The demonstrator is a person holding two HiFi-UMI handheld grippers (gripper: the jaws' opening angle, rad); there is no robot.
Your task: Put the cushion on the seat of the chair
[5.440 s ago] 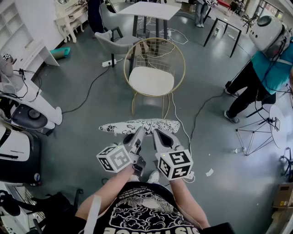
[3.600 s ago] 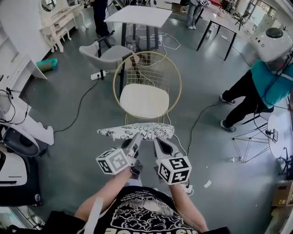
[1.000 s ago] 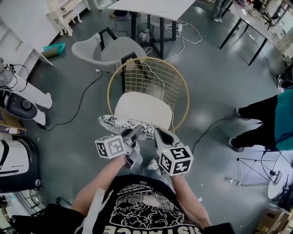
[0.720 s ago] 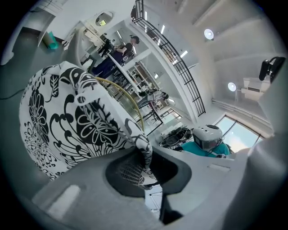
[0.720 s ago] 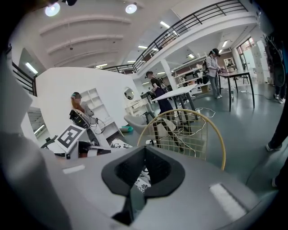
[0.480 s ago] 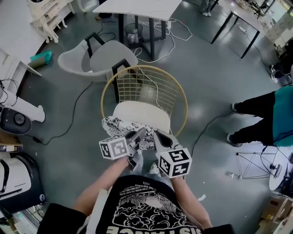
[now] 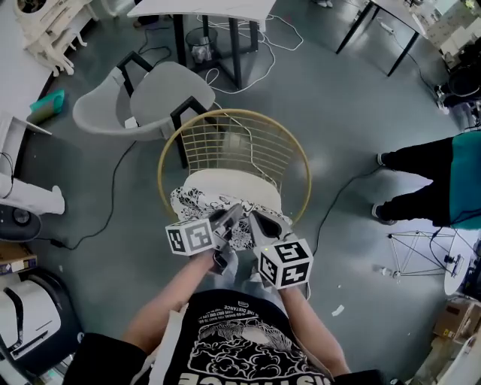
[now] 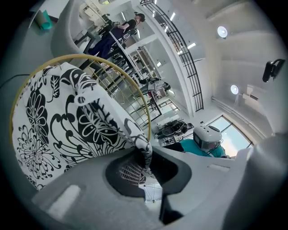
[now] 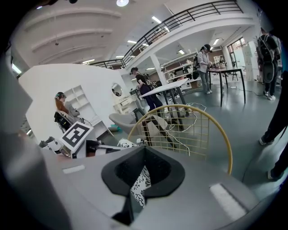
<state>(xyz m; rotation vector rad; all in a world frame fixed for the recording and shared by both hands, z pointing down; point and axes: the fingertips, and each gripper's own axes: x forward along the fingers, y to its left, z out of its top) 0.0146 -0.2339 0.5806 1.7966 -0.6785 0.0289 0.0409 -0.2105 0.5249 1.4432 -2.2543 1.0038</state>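
Observation:
The black-and-white flower-print cushion hangs over the cream seat of the gold wire chair; whether it rests on the seat I cannot tell. My left gripper is shut on the cushion's near edge, and the fabric bunches between its jaws. The cushion fills the left of the left gripper view inside the gold rim. My right gripper is shut on the same edge, just to the right. A strip of the cushion shows between its jaws, with the chair back beyond.
A grey shell chair stands just behind the gold chair, with a white table on black legs beyond. Cables run over the grey floor. A person in a teal top stands at the right, near a wire stand. White machines line the left.
Both grippers have carried the cushion forward and down. It has gone from the chair's front edge to over the seat, and the chair is nearer below me.

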